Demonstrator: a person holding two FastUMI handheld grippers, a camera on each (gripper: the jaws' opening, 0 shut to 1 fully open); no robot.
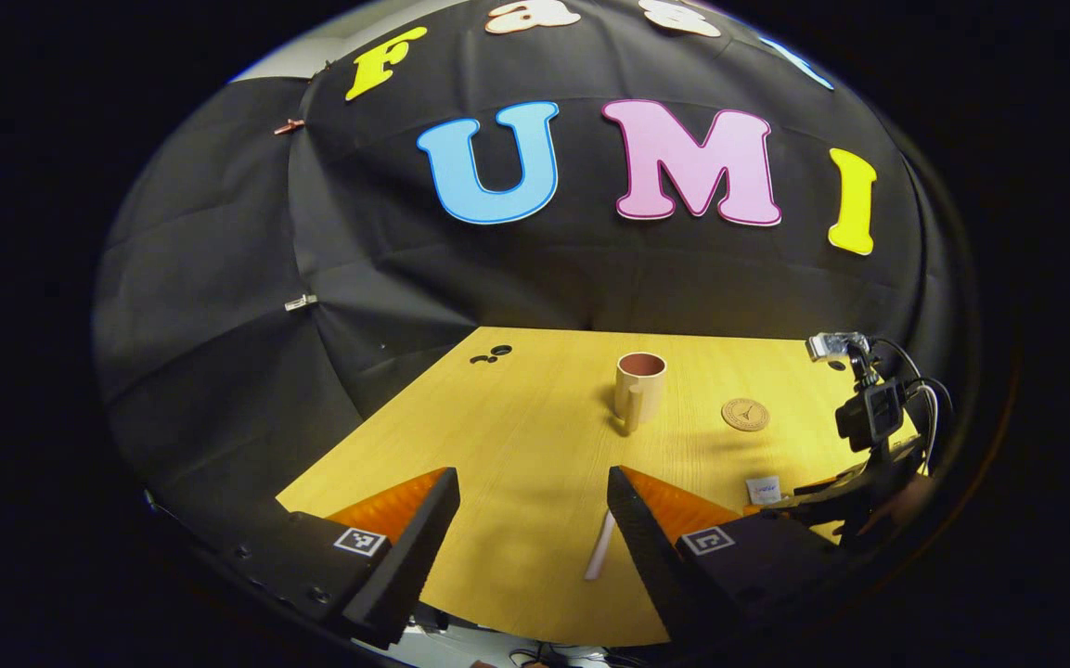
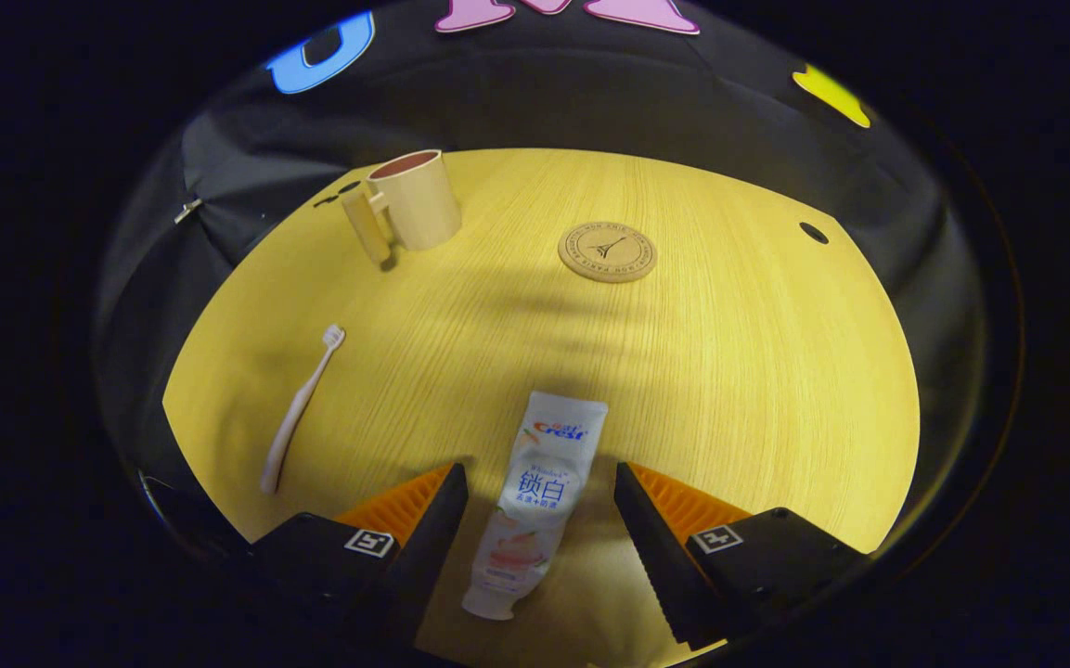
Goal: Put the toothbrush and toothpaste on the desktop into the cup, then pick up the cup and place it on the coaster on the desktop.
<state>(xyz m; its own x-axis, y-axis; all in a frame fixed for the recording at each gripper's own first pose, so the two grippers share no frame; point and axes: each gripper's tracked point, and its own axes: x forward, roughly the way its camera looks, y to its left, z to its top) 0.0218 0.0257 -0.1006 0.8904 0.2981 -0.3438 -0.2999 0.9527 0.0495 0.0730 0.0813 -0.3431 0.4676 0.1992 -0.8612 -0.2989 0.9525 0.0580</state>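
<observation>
Cup (image 2: 412, 202) left of coaster (image 2: 607, 251) — apart

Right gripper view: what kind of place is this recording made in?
Most likely a staged recording booth, not a real bathroom: a bare wooden desktop backed by black cloth, with only the task props laid out: a cup, coaster, toothbrush and toothpaste.

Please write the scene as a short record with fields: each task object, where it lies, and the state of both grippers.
cup: upright on the desktop, empty as far as seen
coaster: flat, apart from the cup, nothing on it
toothpaste: flat between the right gripper fingers, not yet pressed
toothbrush: flat, left of the toothpaste
left gripper: open, holds nothing
right gripper: open
</observation>
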